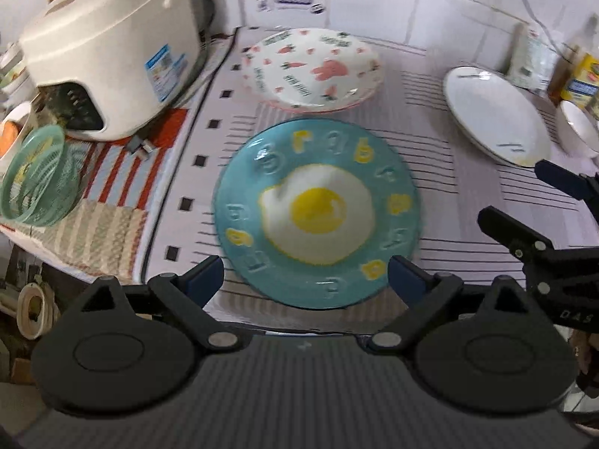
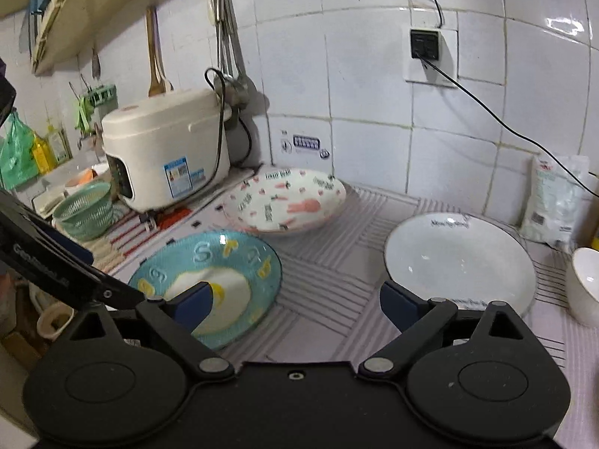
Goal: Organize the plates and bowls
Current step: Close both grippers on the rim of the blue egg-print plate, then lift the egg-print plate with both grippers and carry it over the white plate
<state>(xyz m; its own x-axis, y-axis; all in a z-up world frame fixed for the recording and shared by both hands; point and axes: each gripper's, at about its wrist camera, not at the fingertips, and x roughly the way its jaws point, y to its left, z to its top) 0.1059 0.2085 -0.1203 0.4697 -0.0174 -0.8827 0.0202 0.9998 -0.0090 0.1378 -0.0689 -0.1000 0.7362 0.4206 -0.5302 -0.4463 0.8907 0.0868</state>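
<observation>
A blue plate with a fried-egg picture [image 1: 316, 211] lies on the striped mat, just ahead of my open, empty left gripper [image 1: 305, 280]; it also shows in the right wrist view [image 2: 209, 280]. Behind it sits a white plate with pink carrots and a rabbit [image 1: 310, 69], also in the right wrist view [image 2: 286, 200]. A plain white plate [image 1: 494, 114] lies to the right [image 2: 458, 258], with a small white bowl [image 2: 584, 286] beside it. My right gripper [image 2: 295, 299] is open and empty above the mat between the blue and white plates; it shows at the left wrist view's right edge [image 1: 524, 202].
A white rice cooker [image 2: 164, 149] stands at the back left with a green mesh basket [image 2: 86, 209] beside it. A tiled wall with a socket and cable [image 2: 425, 43] runs behind. A white bag [image 2: 554, 202] and bottles [image 1: 580, 78] stand at the back right. The counter edge [image 1: 75, 265] drops off on the left.
</observation>
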